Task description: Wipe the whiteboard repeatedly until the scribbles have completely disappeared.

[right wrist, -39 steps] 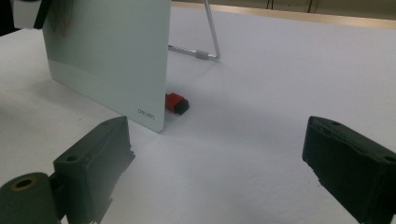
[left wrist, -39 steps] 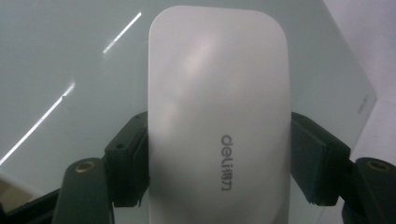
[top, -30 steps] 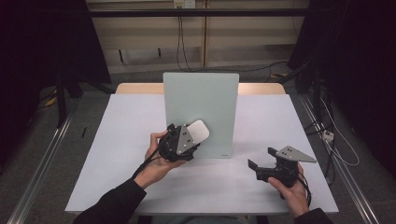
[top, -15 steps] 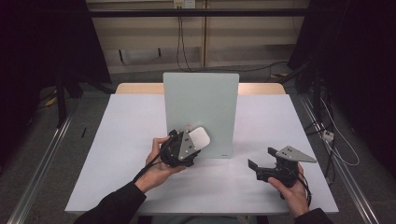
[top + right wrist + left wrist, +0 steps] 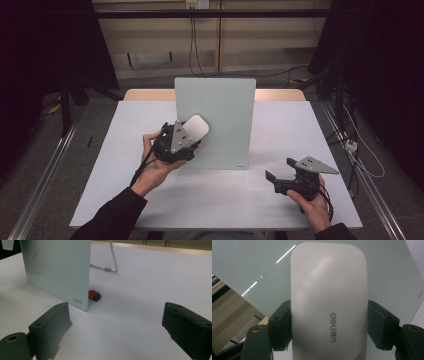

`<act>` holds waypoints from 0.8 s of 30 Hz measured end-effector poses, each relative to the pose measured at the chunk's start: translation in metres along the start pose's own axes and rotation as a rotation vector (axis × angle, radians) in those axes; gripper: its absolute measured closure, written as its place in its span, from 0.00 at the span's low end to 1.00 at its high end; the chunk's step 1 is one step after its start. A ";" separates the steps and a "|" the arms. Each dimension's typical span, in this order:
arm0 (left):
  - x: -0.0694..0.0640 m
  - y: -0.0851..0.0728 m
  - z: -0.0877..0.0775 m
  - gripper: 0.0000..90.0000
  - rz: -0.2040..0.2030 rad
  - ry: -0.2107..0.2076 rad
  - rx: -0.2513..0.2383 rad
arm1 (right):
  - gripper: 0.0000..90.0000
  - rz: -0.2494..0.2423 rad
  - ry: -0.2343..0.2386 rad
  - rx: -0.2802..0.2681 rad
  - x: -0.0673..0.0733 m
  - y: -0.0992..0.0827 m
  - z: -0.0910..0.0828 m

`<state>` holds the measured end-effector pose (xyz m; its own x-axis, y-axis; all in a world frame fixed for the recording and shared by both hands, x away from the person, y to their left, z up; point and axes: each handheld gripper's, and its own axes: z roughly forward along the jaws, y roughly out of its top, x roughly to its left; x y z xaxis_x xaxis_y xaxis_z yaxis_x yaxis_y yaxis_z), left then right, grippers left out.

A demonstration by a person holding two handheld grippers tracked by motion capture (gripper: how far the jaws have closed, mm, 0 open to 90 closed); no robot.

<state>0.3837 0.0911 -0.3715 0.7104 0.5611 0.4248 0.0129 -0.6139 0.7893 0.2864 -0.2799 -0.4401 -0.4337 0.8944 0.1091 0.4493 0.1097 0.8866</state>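
Observation:
A pale green glass board (image 5: 220,120) stands upright on the white table (image 5: 115,165). My left gripper (image 5: 190,139) is shut on a white oblong eraser (image 5: 194,129), held up against the board's left part. In the left gripper view the eraser (image 5: 329,300) carries grey lettering and sits pinched between both black pads (image 5: 283,327), with the board (image 5: 249,267) just behind it. My right gripper (image 5: 281,170) rests low at the table's right front, open and holding nothing. In the right gripper view its jaws stand wide apart around bare table (image 5: 117,322), and the board (image 5: 57,267) shows faint red marks near its top left.
A small red and black object (image 5: 94,295) lies on the table just behind the board's lower corner. The board's thin metal stand leg (image 5: 112,265) reaches back from it. Dark floor and metal rails surround the table.
My left hand has lifted the eraser up and to the left along the board's face. The right hand and its gripper have stayed where they were.

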 end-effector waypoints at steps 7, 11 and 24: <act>-0.017 -0.011 0.005 0.34 0.071 -0.028 0.046 | 0.09 0.001 0.001 0.000 0.000 0.000 0.000; -0.032 -0.021 0.009 0.34 0.102 -0.072 0.077 | 0.09 0.002 0.000 0.001 0.000 0.000 0.000; -0.064 -0.032 0.023 0.34 0.163 -0.167 0.141 | 0.09 0.000 0.001 0.001 0.000 0.000 0.000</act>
<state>0.3542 0.0621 -0.4345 0.8171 0.3566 0.4530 -0.0212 -0.7667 0.6417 0.2867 -0.2795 -0.4401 -0.4348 0.8938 0.1097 0.4499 0.1101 0.8863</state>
